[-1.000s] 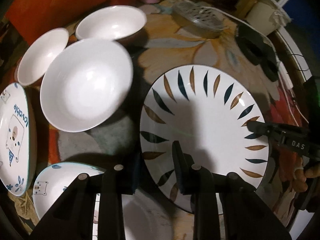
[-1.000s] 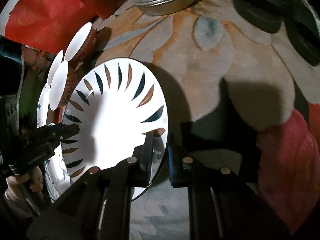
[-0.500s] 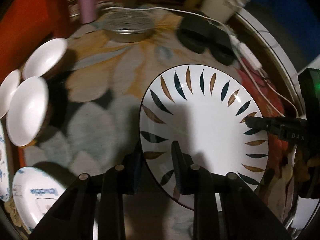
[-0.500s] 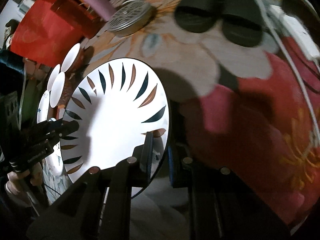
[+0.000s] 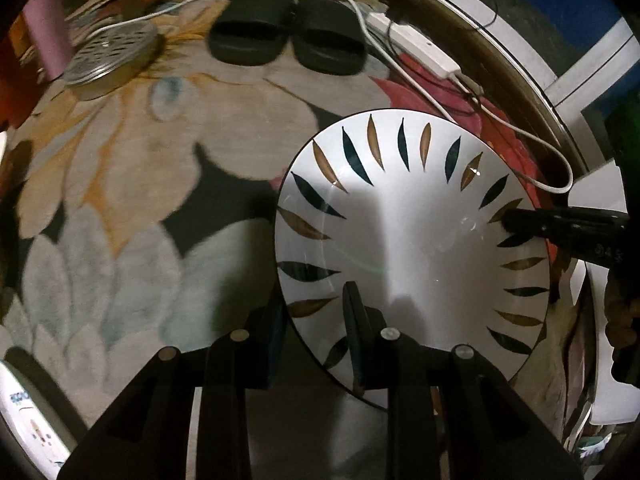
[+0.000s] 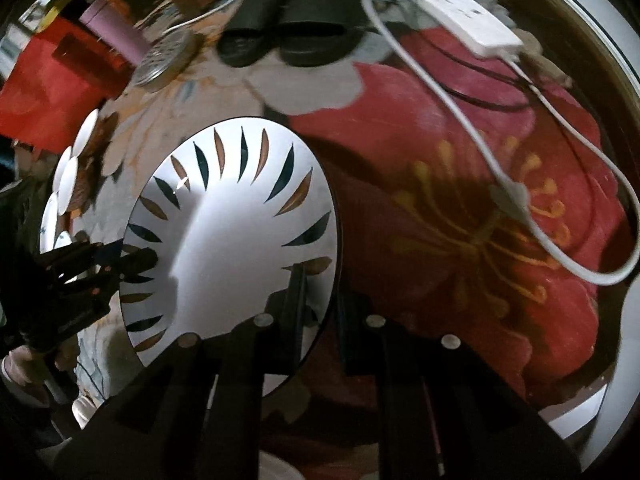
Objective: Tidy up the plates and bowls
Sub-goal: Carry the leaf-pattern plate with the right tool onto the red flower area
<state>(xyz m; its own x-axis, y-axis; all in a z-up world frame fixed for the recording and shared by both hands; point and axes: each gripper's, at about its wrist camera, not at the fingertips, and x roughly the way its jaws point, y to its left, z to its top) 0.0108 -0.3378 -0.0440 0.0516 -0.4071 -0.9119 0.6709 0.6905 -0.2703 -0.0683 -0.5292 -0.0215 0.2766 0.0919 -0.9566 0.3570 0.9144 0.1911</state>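
Note:
A white plate with dark and brown leaf marks (image 5: 400, 220) hangs over the flowered rug, held by both grippers at opposite rims. My left gripper (image 5: 316, 320) is shut on its near-left rim, one finger above the plate and one below. My right gripper (image 6: 320, 304) is shut on the plate's (image 6: 224, 232) other rim. Each gripper shows in the other's view: the right one (image 5: 560, 224) at the plate's right edge, the left one (image 6: 88, 264) at its left edge. Several white bowls (image 6: 72, 168) stand far left.
Black slippers (image 5: 288, 44), a white power strip (image 5: 416, 46) with its cable, a perforated metal lid (image 5: 112, 56) and a pink bottle (image 5: 48, 36) lie at the rug's far side. A cartoon plate (image 5: 24, 420) shows at the lower left. Under the plate is a red flower pattern (image 6: 480, 200).
Both grippers have carried the leaf plate sideways across the rug, away from the bowls. The bowls have left the left wrist view; the slippers, power strip and red flower have come in.

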